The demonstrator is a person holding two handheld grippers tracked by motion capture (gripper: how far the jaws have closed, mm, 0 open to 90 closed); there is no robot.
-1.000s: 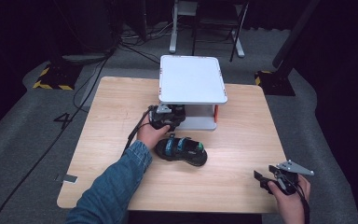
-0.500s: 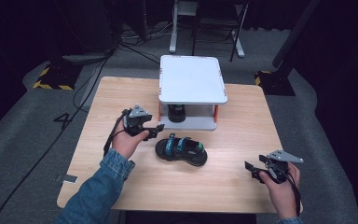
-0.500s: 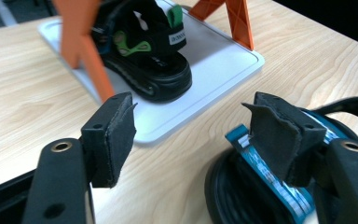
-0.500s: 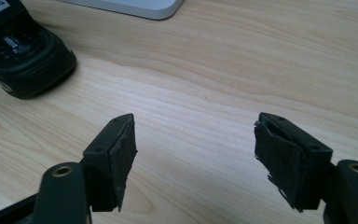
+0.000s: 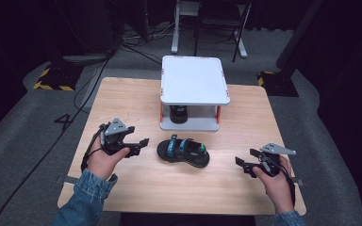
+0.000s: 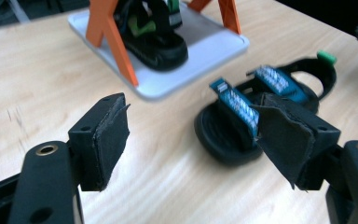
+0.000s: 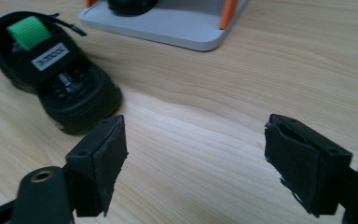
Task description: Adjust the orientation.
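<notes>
Our left gripper (image 5: 143,143) and right gripper (image 5: 243,165) had both just been opening and stood wide with nothing between the pads. The black sandal (image 5: 183,151) lay on the table (image 5: 136,193) between them, at six o'clock from the white stand (image 5: 194,78). We judged it light and grippy, with floppy straps but a firm sole, best pinched across the sole edge, and both hands hovered low, jaws aimed inward at it.

Wooden table (image 5: 122,99): white two-tier stand (image 5: 194,80), black sandal (image 5: 183,151); probably second sandal (image 5: 178,114) under stand.
</notes>
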